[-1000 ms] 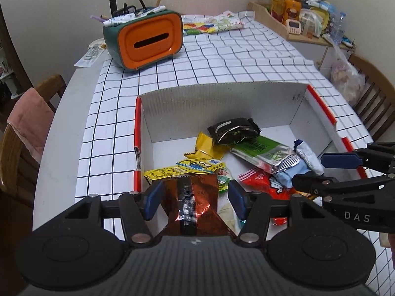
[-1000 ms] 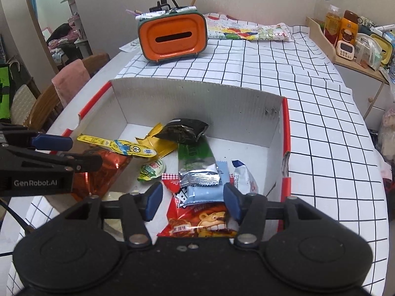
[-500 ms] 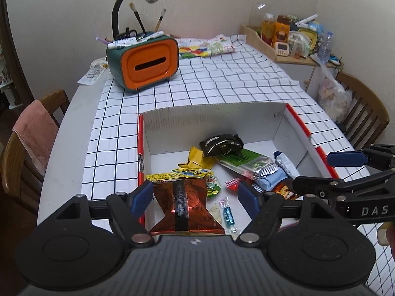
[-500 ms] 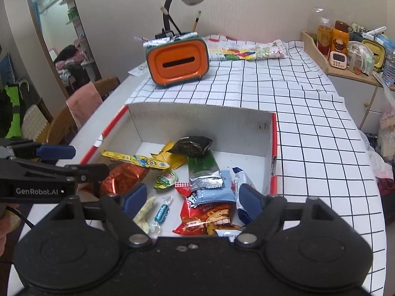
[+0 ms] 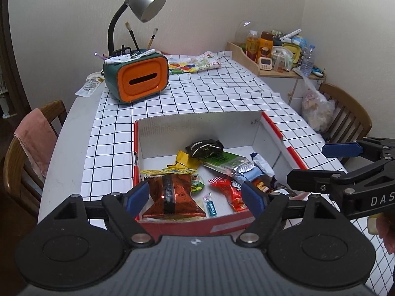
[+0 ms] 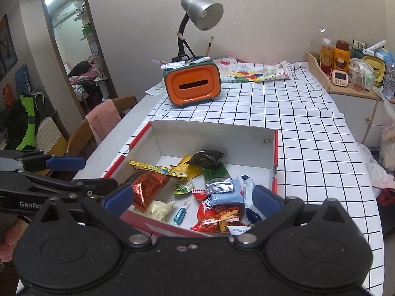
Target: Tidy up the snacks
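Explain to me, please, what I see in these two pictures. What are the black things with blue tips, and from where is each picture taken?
No robot arm is here: a person holds a two-finger tool in each hand. Each tool carries a camera that looks forward along its blue-padded fingers, so each picture comes from one tool. One shows the left gripper, the other the right gripper; each also sees the other tool at its edge. On the table with the checked cloth stands a red and white box with snacks, among them a shiny red packet and a black packet. Behind it stand an orange organizer and a lamp. Both grippers' jaws are opening, and neither holds anything.
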The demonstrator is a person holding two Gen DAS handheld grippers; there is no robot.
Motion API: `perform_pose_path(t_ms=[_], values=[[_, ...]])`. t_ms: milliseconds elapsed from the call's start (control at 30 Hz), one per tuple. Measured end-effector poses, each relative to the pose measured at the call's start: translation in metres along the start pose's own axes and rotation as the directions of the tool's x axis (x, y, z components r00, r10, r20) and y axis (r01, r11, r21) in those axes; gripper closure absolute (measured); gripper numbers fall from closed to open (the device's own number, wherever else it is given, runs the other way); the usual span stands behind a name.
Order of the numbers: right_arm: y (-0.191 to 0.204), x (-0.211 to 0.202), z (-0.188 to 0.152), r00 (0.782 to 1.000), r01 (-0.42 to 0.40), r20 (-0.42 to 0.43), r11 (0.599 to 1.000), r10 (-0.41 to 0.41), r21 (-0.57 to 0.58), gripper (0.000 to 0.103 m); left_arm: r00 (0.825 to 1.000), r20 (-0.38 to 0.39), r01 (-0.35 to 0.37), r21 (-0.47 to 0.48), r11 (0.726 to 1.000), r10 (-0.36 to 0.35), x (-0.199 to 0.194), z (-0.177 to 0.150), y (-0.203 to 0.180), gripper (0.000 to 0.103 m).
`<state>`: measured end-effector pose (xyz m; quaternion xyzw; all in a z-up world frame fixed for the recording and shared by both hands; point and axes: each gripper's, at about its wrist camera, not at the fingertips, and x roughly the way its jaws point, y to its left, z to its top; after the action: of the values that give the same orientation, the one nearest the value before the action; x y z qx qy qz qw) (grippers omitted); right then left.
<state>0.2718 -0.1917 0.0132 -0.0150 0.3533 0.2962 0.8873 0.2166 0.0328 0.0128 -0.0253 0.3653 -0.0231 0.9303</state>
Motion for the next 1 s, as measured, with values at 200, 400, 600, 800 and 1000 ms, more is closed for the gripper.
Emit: perform_pose_path(t_ms=[200,400,600,800,1000], values=[[0.005,-0.015,-0.006,1.000,-0.010,0.027,1.000,0.010,0.007,0.000,1.000,0.017,0.007,-0.013,1.000,-0.007,-0.016,-0.011,0.000,0.019],[0.012,-0.030,-0.013,0.998,-0.021,0.054,1.000,0.022,-0.014,0.000,0.999,0.049,0.006,-0.023,1.000,-0.005,-0.029,-0.022,-0.001,0.002],[0.018,-0.043,-0.019,0.997,-0.020,0.075,1.000,0.021,-0.017,0.000,0.998,0.070,-0.002,-0.008,1.000,0.003,-0.042,-0.029,-0.009,0.001],[0.018,-0.053,-0.025,0.996,-0.019,0.086,1.000,0.019,0.000,0.000,0.998,0.067,0.017,-0.017,1.000,-0.016,-0.054,-0.034,-0.014,0.001],[0.017,-0.059,-0.029,0.996,-0.039,0.086,0.999,0.038,0.009,0.000,0.998,0.066,0.010,-0.024,1.000,-0.009,-0.061,-0.036,-0.015,0.001]])
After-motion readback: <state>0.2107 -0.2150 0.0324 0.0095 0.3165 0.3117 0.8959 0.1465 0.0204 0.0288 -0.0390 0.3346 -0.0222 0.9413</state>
